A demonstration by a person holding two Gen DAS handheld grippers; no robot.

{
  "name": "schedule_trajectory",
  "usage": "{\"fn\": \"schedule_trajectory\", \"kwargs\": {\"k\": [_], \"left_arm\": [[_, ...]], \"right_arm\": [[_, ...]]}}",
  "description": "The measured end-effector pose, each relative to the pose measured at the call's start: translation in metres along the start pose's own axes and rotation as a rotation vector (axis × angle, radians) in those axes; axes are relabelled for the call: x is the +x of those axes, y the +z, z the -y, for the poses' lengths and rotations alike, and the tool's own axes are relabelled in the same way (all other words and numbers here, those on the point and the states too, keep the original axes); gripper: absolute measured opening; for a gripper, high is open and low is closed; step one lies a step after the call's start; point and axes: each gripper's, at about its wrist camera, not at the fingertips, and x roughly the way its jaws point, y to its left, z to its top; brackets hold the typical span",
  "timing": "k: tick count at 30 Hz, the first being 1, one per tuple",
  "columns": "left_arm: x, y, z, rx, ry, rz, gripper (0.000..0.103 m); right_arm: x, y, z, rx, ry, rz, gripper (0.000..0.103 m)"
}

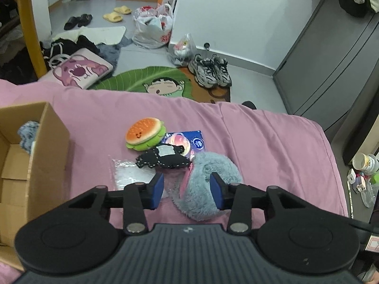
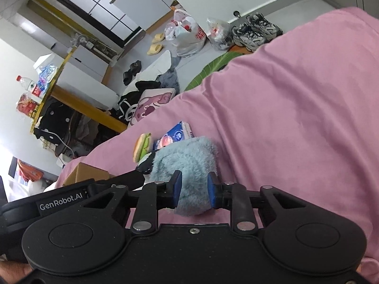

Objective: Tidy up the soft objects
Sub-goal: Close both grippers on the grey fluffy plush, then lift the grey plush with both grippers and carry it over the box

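A fluffy blue-grey plush (image 1: pixel 203 184) with a pink edge lies on the pink bedsheet (image 1: pixel 272 142). My left gripper (image 1: pixel 187 190) is open, its jaws on either side of the plush's left part. My right gripper (image 2: pixel 194 189) is closed on the same plush (image 2: pixel 187 165) from the other side. A burger plush (image 1: pixel 144 133) and a black stitched plush (image 1: pixel 163 158) lie just beyond, on a blue packet (image 1: pixel 189 142). A cardboard box (image 1: pixel 30 165) stands at the left with a blue-grey soft item (image 1: pixel 28 132) inside.
A clear plastic bag (image 1: pixel 130 175) lies on the sheet by the left finger. Beyond the bed edge the floor holds a green cartoon rug (image 1: pixel 151 80), sneakers (image 1: pixel 210 71), bags, slippers and a pink cushion (image 1: pixel 80 69). A grey cabinet (image 1: pixel 331 59) stands to the right.
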Motion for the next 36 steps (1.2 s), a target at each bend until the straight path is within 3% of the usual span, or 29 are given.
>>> {"fn": "schedule_trajectory", "kwargs": {"k": [12,19,36], "left_arm": [[0.041,0.005,0.004,-0.020,-0.041,-0.107,0.028],[0.050,0.004,0.001,-0.058,-0.019,-0.138,0.017],[-0.023,0.009,0.005,-0.007,-0.082,-0.029,0.014]], "right_arm": [[0.020,0.002,0.005,0.034,0.015,-0.060,0.024],[0.001,0.003,-0.002,0.011,0.024,-0.015,0.017],[-0.047,-0.007,-0.060,-0.096,0.045,0.066,0.018]]}}
